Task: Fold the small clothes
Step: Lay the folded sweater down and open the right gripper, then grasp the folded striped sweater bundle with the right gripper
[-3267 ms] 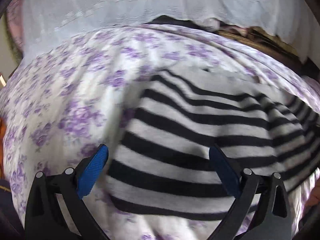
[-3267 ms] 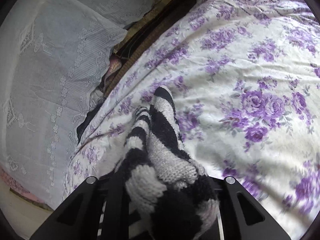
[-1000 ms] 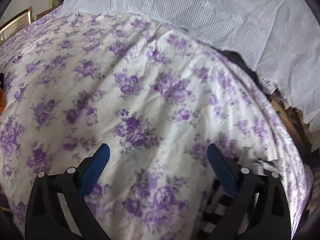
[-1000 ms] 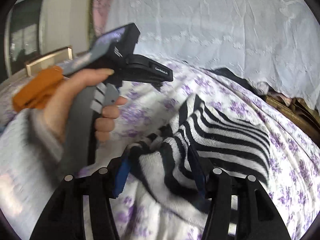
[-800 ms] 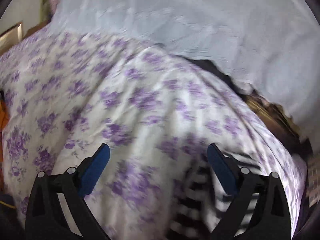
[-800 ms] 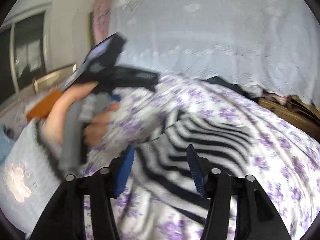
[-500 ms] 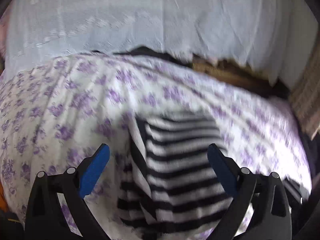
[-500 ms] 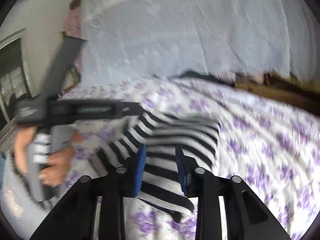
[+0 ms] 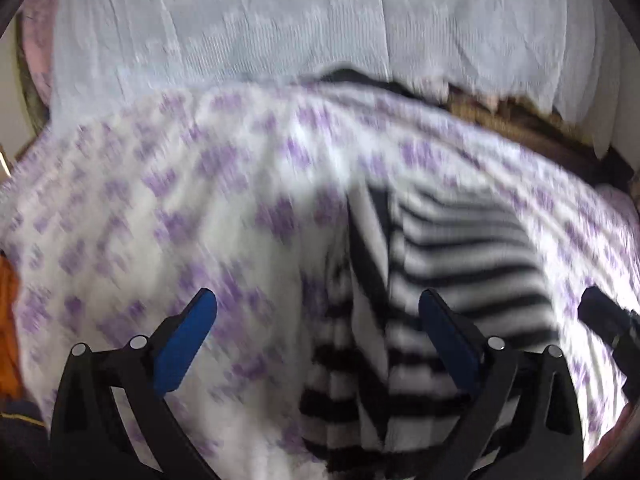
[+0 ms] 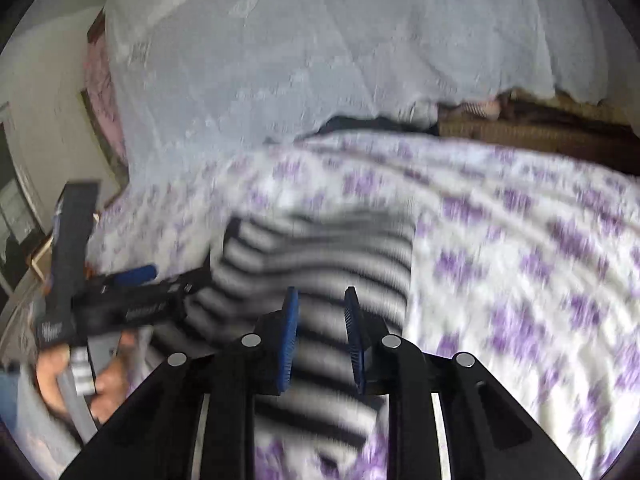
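Note:
A black-and-white striped knit garment (image 9: 460, 248) lies folded flat on the purple-flowered bedsheet (image 9: 160, 200). My left gripper (image 9: 316, 300) hangs open and wide over the garment's left edge, its right finger above the stripes and its left finger above bare sheet. In the right wrist view the garment (image 10: 320, 248) lies just beyond my right gripper (image 10: 320, 292). Its blue pads stand a narrow gap apart with no fabric pinched between them. A hand (image 10: 108, 376) holds the left gripper (image 10: 160, 280) at the garment's left side. Both views are blurred.
A white lace cloth (image 9: 280, 20) hangs behind the bed. Dark and brown things (image 9: 520, 120) sit in the gap beyond the bed's far edge. Something orange (image 9: 8, 312) shows at the left edge. The right gripper's black body (image 9: 608, 320) pokes in at the right.
The right jaws let go of the bunched garment and narrowed; it now lies flat. The left gripper swung from bare sheet over to the garment's left edge and rolled.

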### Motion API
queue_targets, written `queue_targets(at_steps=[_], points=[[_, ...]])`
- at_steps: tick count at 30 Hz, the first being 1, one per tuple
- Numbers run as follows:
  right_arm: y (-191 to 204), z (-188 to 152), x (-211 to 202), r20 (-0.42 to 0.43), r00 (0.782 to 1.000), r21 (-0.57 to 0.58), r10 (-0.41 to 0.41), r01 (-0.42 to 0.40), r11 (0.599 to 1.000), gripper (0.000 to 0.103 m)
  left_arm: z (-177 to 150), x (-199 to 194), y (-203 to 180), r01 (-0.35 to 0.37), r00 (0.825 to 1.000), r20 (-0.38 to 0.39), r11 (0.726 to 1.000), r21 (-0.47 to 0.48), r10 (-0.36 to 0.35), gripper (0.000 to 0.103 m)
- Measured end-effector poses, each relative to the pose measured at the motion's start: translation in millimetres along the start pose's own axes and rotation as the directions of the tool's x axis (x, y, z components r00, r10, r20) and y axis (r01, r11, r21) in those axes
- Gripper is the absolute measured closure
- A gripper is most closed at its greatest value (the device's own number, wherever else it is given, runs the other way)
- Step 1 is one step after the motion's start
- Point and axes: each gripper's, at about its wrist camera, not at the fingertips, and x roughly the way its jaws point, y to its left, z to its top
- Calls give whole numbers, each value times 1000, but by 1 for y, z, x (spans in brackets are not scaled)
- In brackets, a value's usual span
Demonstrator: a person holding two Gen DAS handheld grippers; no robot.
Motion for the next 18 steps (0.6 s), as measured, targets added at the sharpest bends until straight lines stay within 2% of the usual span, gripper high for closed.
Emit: queue_targets(at_steps=[2,4,5,6,8,9,10,12,15,18], points=[[-1,19,14,-15,1000,35,6,-5,999,79,10,3,2,-2,1000,1,1000,-14,2,4],[-7,33,35,-28,1000,79,-4,6,997,79,14,22,1,9,999,-39,1000,-10,-9,4],[-12,35,51,-43,999,105,-7,12,994,79,13,34,0,-11,998,-57,1000,-1,11,4],[-15,32,63,-65,998,114,-8,16,993,79,8,54,-1,-47,995,-90,999,17,48,4],[-27,14,99,-126,992,136,-19,37,990,79,2,72,5,3,995,-103,1000,-28,-6,4],[-32,4,107,-108,994,144,-9,24,989,79,3,73,10,22,993,-113,998,-52,-28,4],[-35,0,105,-80,997,152,15,-3,988,79,5,74,12,34,992,-123,997,-67,-42,4],[-39,5,101,-98,994,176,40,-22,984,79,5,74,10,29,993,-110,998,-53,-35,4],[-34,-4,86,-39,999,166,21,-14,986,79,2,66,5,2,997,-75,1000,-23,-4,4],[-16,-7,51,18,1000,92,-16,15,996,76,-1,39,9,-25,999,-23,1000,-18,25,4]])
